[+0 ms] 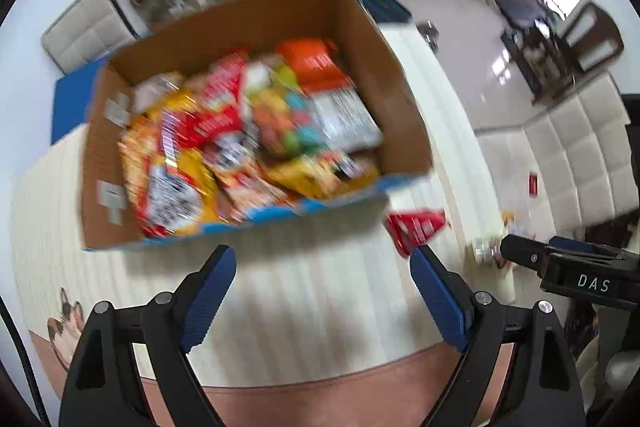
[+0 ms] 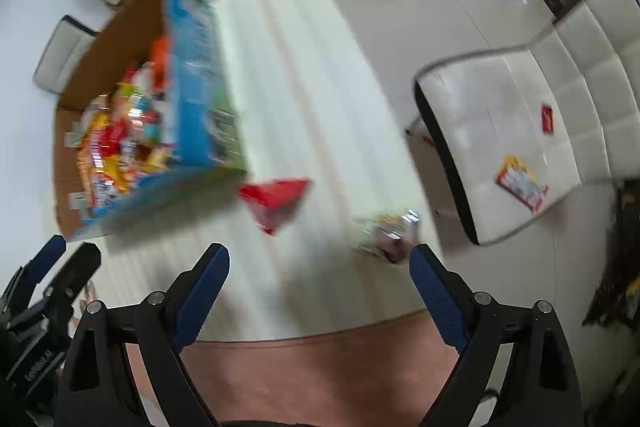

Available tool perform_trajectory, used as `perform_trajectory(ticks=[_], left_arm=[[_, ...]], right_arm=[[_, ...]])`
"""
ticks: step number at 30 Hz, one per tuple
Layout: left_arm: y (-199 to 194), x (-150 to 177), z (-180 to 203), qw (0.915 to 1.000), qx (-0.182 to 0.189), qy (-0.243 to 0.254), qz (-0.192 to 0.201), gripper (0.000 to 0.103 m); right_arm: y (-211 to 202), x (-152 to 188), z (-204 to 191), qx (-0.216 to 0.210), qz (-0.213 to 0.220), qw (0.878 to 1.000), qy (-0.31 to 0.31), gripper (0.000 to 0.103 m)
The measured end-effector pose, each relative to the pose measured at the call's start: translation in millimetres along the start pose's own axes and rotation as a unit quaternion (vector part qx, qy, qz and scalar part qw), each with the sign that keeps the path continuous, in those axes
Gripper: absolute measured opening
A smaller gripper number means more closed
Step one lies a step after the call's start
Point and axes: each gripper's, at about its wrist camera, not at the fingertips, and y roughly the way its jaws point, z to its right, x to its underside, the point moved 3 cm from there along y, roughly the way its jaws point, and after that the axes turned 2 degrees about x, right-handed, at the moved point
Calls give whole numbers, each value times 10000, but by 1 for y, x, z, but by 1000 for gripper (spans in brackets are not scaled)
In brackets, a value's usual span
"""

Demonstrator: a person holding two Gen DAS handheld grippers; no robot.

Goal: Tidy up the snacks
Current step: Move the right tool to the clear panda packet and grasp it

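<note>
— Looking down past the left gripper [image 1: 323,269], what lies ahead of it?

— An open cardboard box [image 1: 400,99] on the pale table [image 1: 312,291], just beyond the fingertips. Its long axis runs from near left to far right, slightly tilted in that view. It is heaped with snack packets [image 1: 248,131]: yellow, red, orange and one with many colours, all blurred.

— Anything outside the box?

— A red packet [image 2: 276,205] lies on the table just beside the box's near corner, ahead of the right gripper [image 2: 320,267] and between its fingers' lines. Its narrow end points toward the gripper. A second, paler packet [image 2: 390,233] sits near that gripper's right fingertip; its print is too blurred to read.

— And the jaws?

— Both stand wide apart with nothing between the pads, each pointing down at the table.

— Farther off?

— Two more packets [image 2: 520,183] rest on a white cushioned seat [image 2: 500,115], well to the right.
</note>
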Motion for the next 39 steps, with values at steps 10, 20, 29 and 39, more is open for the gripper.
perform_trajectory(ticks=[10,20,29,39], left_arm=[[61,18,54,9971,-270,532,-472,89],[79,23,68,9956,-384,623,-581,89],[67,74,17,9947,-634,247,-767,89],[60,140,-57,9879,-898,-543,-1146,89]], right_arm=[[74,4,55,-595,-442,9922,1003,94],[81,6,59,28,-275,9978,605,60],[84,58,-1,-573,-543,9966,-230,57],[96,96,-78,-1190,-1011,9822,-1045,59]])
